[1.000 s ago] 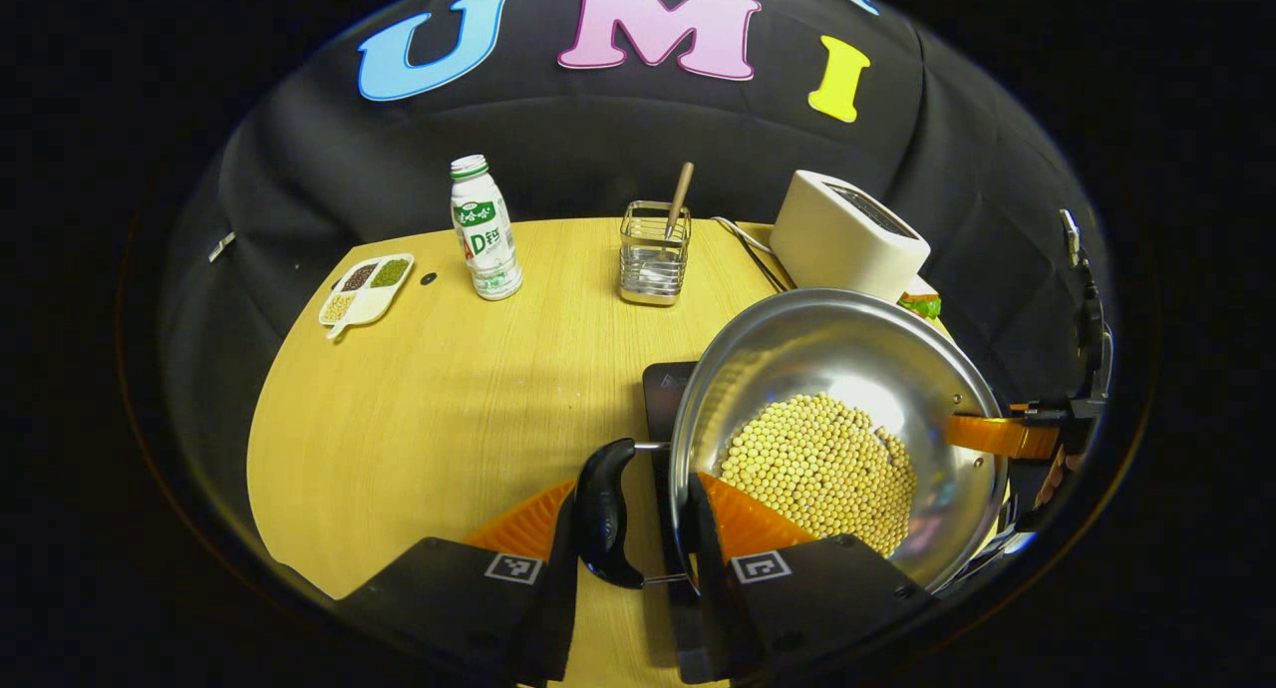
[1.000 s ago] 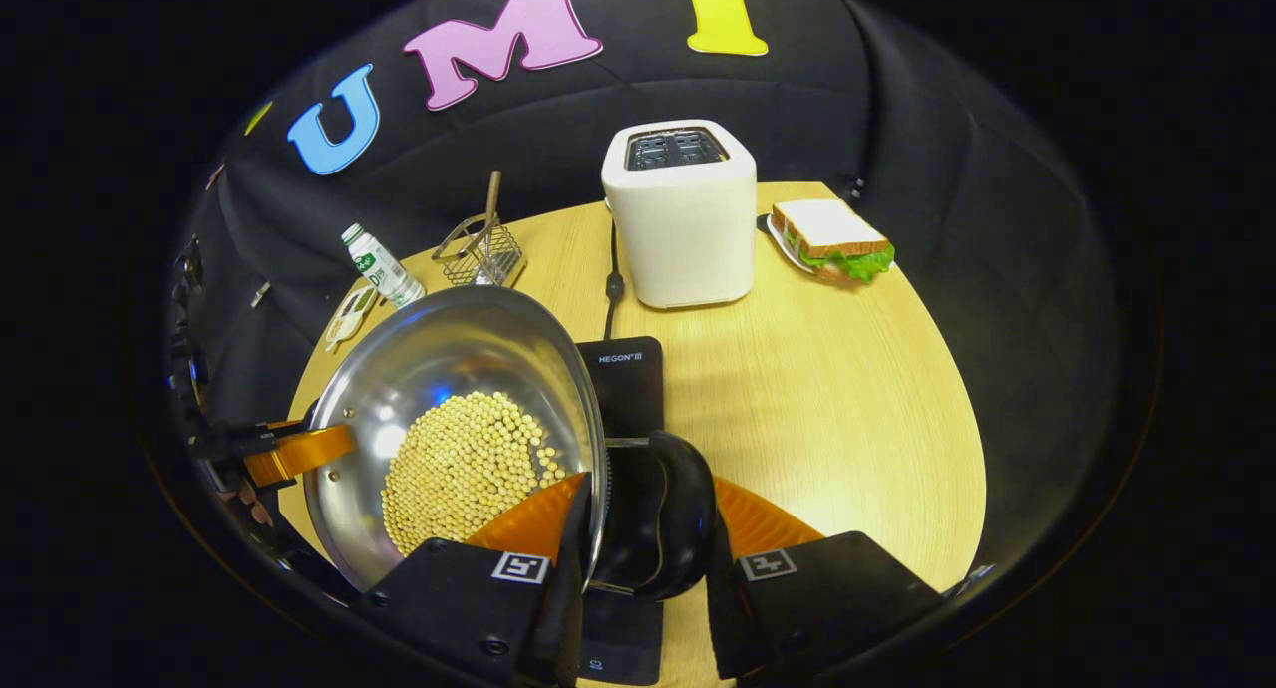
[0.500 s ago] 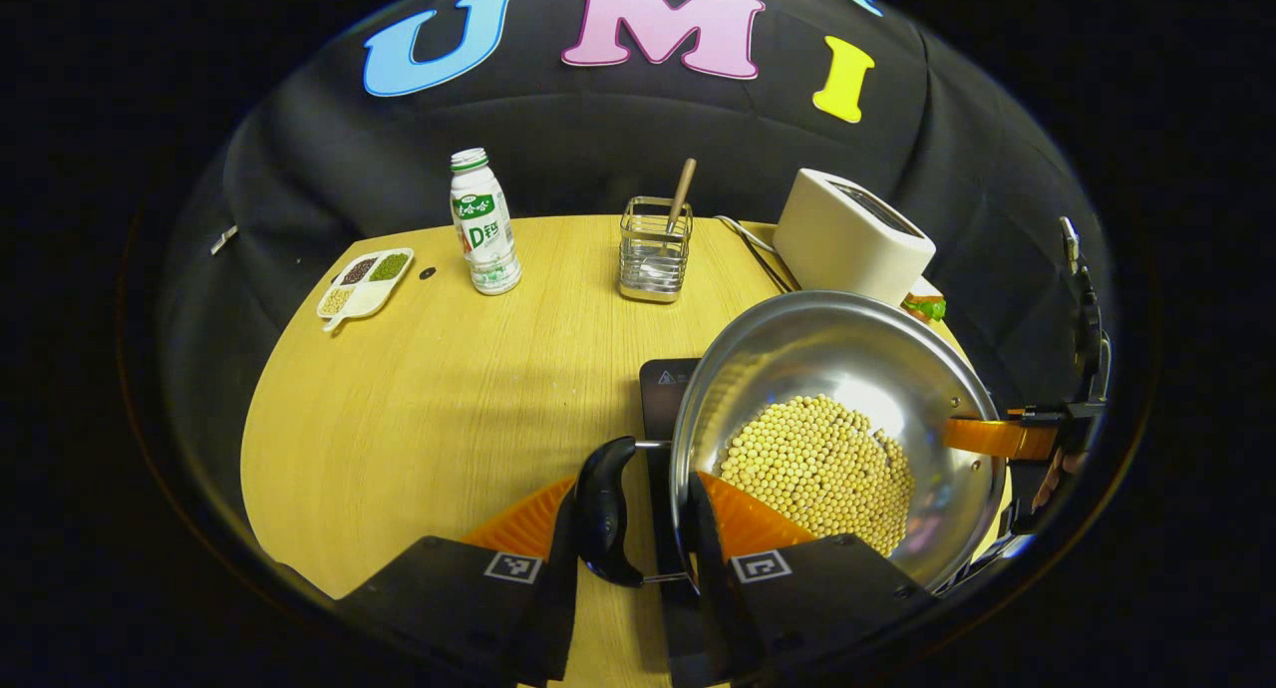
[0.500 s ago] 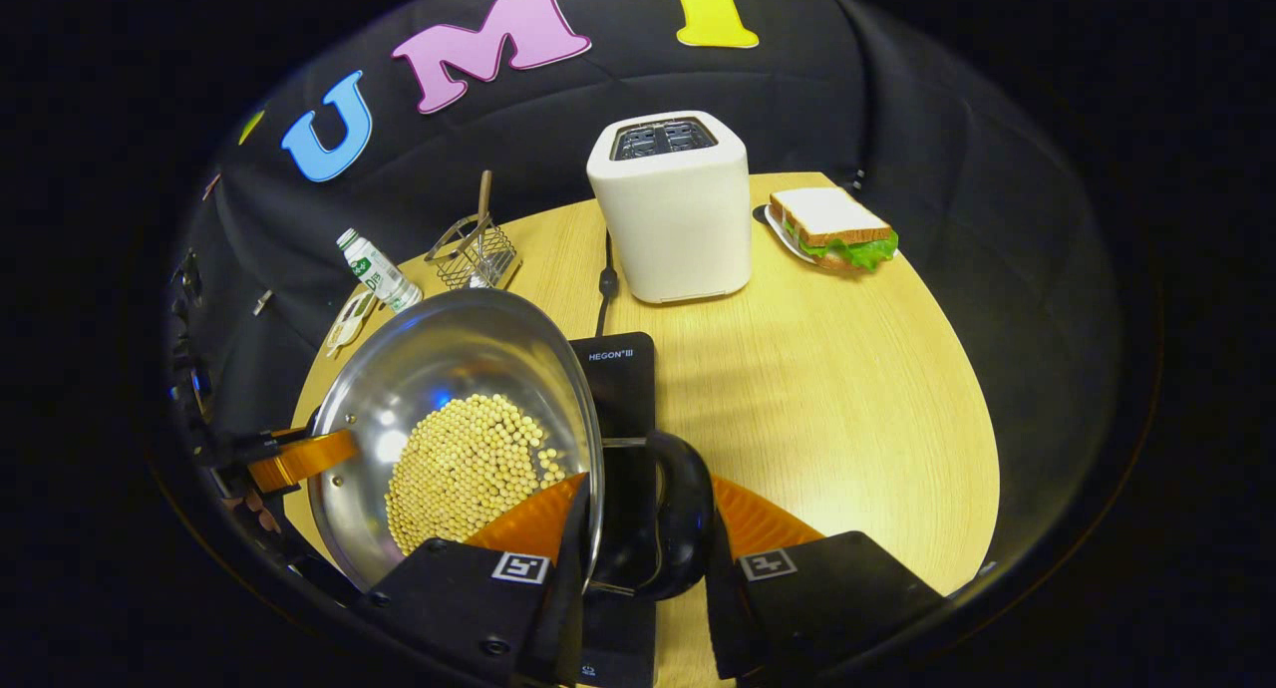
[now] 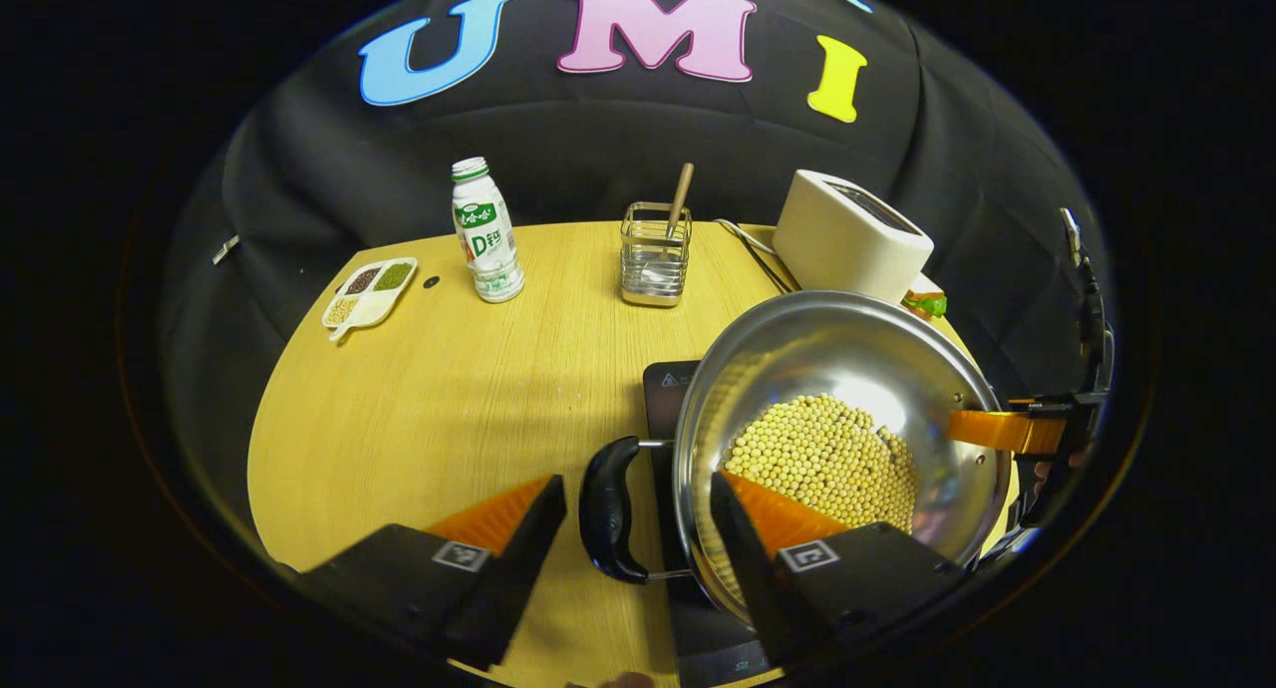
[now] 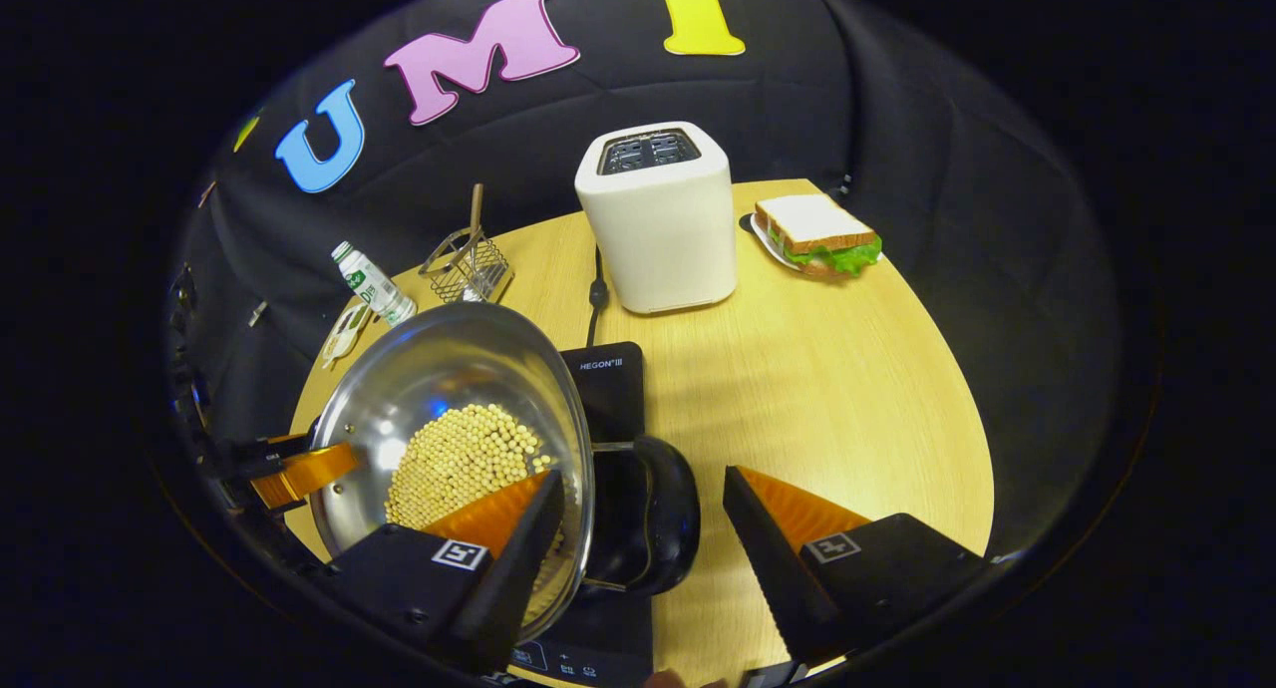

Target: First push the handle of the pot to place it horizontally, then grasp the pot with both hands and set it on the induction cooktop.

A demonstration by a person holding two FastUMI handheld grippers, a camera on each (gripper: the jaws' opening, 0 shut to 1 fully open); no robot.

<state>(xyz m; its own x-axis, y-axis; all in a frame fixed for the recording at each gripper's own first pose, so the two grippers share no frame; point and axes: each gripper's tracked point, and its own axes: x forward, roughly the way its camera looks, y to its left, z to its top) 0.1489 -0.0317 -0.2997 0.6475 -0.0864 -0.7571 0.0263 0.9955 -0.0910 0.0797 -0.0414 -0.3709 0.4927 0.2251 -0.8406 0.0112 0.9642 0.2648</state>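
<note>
The steel pot (image 5: 817, 354), holding soybeans (image 5: 827, 459), sits over the black induction cooktop (image 5: 666, 389). In the left gripper view my left gripper (image 5: 638, 484) is open, its fingers on either side of the pot's black left handle (image 5: 603, 509) and apart from it. The right gripper's orange finger (image 5: 997, 431) shows at the pot's far rim. In the right gripper view my right gripper (image 6: 643, 477) is open around the pot's (image 6: 439, 359) other black handle (image 6: 658, 509), with the cooktop (image 6: 608, 389) beneath. The left gripper's orange finger (image 6: 299, 469) is at the opposite rim.
On the round wooden table (image 5: 449, 399) stand a white bottle (image 5: 486, 231), a wire basket (image 5: 653, 254) with a wooden stick, a divided dish (image 5: 367, 291) and a white toaster (image 6: 658, 219). A sandwich (image 6: 817, 234) lies on a plate behind the toaster.
Both grippers were shut on the pot's handles and have opened, fingers spread away from the handles. The pot has settled slightly lower over the cooktop.
</note>
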